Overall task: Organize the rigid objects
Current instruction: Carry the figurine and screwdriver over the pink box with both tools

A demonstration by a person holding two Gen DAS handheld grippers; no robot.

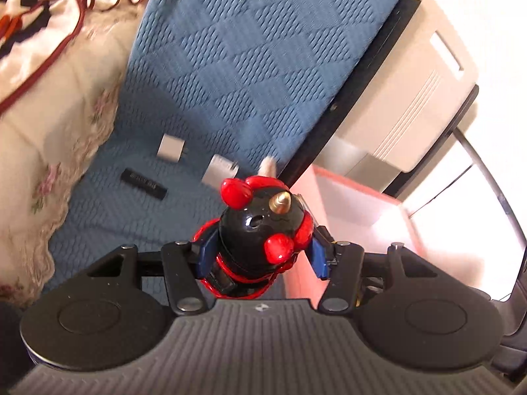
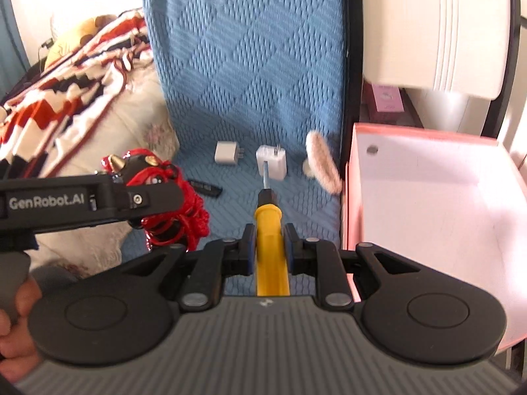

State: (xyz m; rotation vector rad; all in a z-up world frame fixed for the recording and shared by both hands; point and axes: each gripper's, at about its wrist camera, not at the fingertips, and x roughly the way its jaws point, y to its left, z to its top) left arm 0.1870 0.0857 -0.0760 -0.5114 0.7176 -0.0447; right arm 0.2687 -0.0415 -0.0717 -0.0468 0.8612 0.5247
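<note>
Screwdriver handle base hides under right claw; brush blurred.

Blue diamond-weave bed cover; yellow-handled screwdriver; black-and-red figurine; pink box; possibly beige brush, blurred.
</note>
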